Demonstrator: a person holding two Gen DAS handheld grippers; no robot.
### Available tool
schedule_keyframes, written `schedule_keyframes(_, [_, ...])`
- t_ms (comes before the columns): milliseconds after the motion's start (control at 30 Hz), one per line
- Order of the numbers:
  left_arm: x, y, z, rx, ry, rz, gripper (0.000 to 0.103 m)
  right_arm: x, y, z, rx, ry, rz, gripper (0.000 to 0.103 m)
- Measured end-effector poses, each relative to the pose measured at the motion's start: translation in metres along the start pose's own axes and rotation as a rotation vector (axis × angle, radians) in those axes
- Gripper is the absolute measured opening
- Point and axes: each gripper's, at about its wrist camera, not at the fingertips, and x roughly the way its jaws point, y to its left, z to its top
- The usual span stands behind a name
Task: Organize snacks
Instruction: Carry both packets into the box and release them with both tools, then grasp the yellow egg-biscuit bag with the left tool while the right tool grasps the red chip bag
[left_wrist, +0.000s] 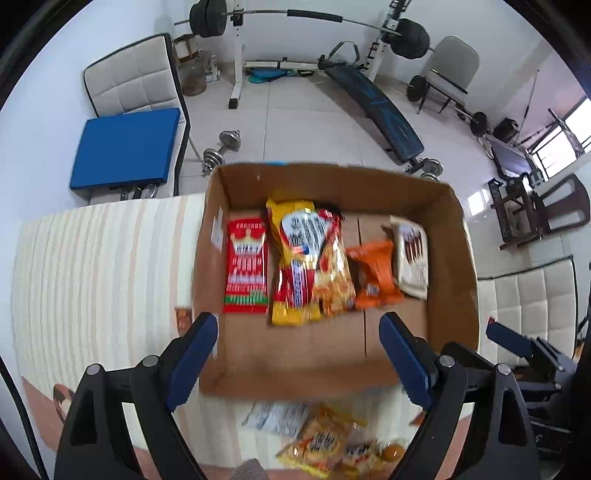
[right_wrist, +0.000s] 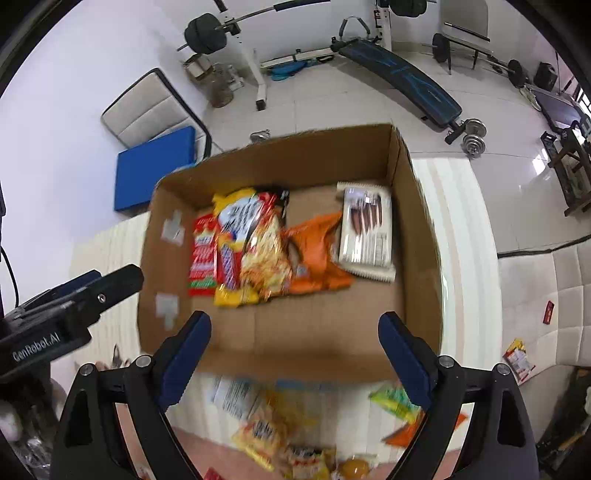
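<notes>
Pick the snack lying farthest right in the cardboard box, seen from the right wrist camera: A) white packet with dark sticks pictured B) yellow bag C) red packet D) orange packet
A: the white packet lies beside the box's right wall, right of the orange packet.

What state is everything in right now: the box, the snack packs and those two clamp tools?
Cardboard box: open on top, partly filled.
Red packet: lying flat in the box, leftmost.
Orange packet: in the box, crumpled.
White packet: in the box, by the right wall.
Loose snacks: on the table, outside the box.
Left gripper: open, empty.
Right gripper: open, empty.
</notes>
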Motion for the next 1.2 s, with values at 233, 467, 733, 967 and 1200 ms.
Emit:
schedule_keyframes(233, [-0.012, -0.011, -0.084, 0.057, 0.002, 0.06, 0.09, -0.004, -0.022, -0.072, 0.046, 0.073, 0.041, 0.094])
schedule_keyframes(467, [0.038, -0.025, -0.15, 0.098, 0.14, 0.079, 0.09, 0.016, -0.096, -0.132, 0.222, 0.154, -0.002, 0.094])
schedule_keyframes(733, [0.115, -0.056, -0.185, 0.172, 0.314, 0.059, 0.09, 0.04, -0.174, -0.161, 0.383, 0.211, -0.063, 0.094])
schedule_keyframes(967, [0.164, -0.075, -0.195, 0.222, 0.414, 0.084, 0.09, 0.07, -0.208, -0.164, 0.466, 0.27, -0.07, 0.094])
schedule_keyframes(1200, [0.191, -0.083, -0.197, 0.233, 0.451, 0.11, 0.09, 0.1, -0.217, -0.16, 0.505, 0.323, -0.071, 0.094])
